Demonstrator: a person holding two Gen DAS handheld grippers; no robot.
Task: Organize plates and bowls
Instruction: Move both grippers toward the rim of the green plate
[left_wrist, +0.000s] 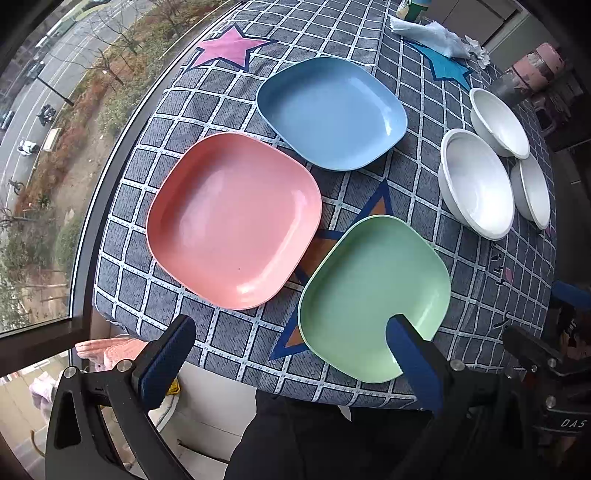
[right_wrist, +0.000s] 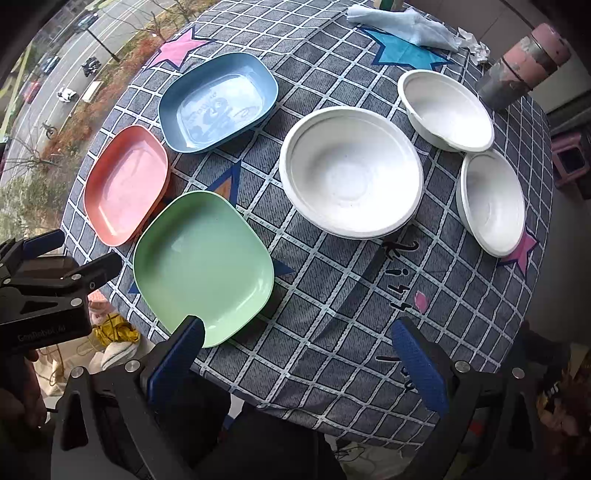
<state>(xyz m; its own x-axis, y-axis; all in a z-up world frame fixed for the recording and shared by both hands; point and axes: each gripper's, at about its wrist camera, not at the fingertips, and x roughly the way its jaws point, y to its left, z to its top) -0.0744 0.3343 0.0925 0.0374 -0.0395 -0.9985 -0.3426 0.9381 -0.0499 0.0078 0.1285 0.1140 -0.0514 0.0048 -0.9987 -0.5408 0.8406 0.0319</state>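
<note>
Three rounded-square plates lie on the checked tablecloth: a pink plate (left_wrist: 234, 219) (right_wrist: 125, 184), a blue plate (left_wrist: 330, 112) (right_wrist: 218, 101) behind it and a green plate (left_wrist: 373, 295) (right_wrist: 203, 267) nearest me. Three white bowls stand to the right: a large bowl (right_wrist: 351, 171) (left_wrist: 476, 182), a far bowl (right_wrist: 447, 110) (left_wrist: 498, 122) and a right-hand bowl (right_wrist: 491, 201) (left_wrist: 532, 190). My left gripper (left_wrist: 291, 356) hovers open over the table's near edge, its right finger above the green plate's rim. My right gripper (right_wrist: 299, 360) is open above bare cloth, holding nothing.
A crumpled light-blue cloth (right_wrist: 402, 24) and a pink-and-grey cylindrical container (right_wrist: 524, 66) sit at the far side. A window with a street view runs along the left. The round table's cloth (right_wrist: 332, 295) drops off at the near edge; the left gripper's body (right_wrist: 44, 291) shows at left.
</note>
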